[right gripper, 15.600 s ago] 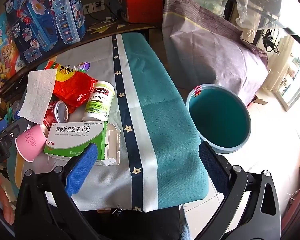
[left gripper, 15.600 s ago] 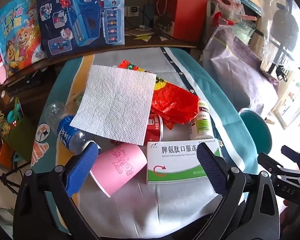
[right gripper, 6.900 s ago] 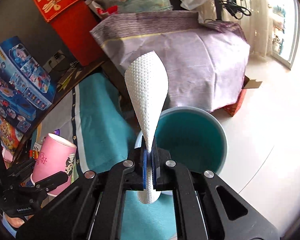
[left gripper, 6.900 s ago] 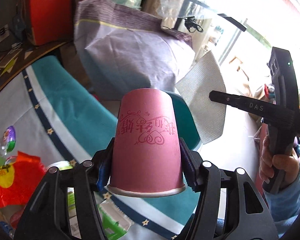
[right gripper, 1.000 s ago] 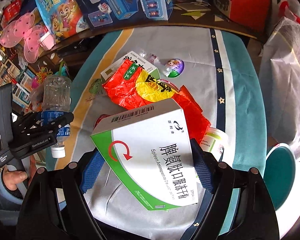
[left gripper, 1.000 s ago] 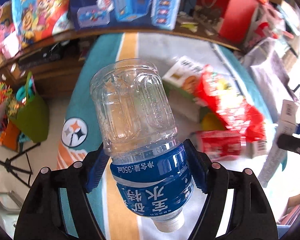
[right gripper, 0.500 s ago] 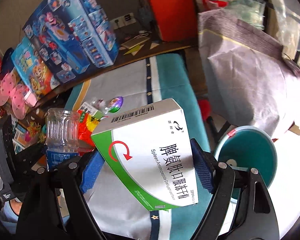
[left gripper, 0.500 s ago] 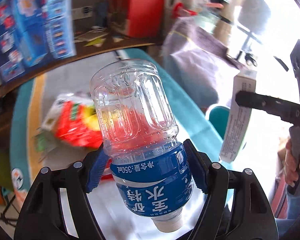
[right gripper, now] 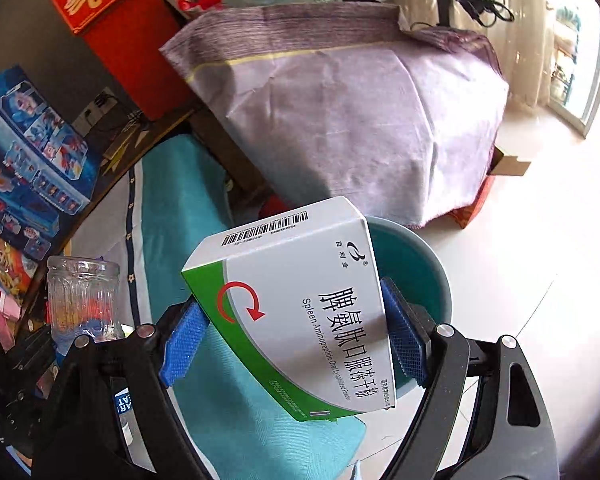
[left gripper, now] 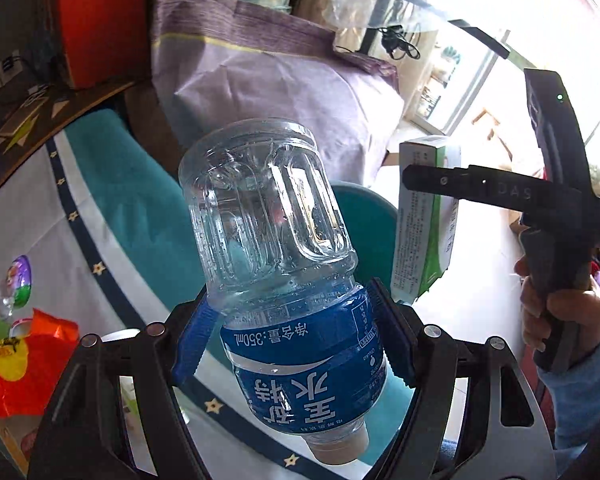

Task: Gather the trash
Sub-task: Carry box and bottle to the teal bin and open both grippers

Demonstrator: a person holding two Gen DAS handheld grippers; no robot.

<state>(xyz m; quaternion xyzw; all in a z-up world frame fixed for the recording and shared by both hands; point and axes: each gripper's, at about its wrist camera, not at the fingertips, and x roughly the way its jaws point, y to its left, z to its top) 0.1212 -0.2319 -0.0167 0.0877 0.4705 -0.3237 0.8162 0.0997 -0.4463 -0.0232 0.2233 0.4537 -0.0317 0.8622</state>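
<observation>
While the table [left gripper: 112,184] under its teal-and-grey starred cloth fills the seven o'clock side of the left view, a big purple-wrapped bundle [right gripper: 360,120] sits beyond its far edge toward twelve. Just past the table's corner, on the pale floor, stands the teal bin [right gripper: 424,272], its rim partly hidden behind what is being carried. The right tool [right gripper: 296,344] is clamped on a white-and-green medicine box [right gripper: 312,320], blue pads pressing its two sides, the box tilted with its barcode end up, in front of the bin's mouth. The left tool [left gripper: 296,344] is clamped on a clear water bottle [left gripper: 276,248] around its blue label, cap toward the camera and base pointing away, the bin showing behind it. At three o'clock in the left view a hand [left gripper: 548,312] in a blue sleeve grips the other tool's handle. A red snack wrapper [left gripper: 16,364] lies on the table at eight o'clock.
</observation>
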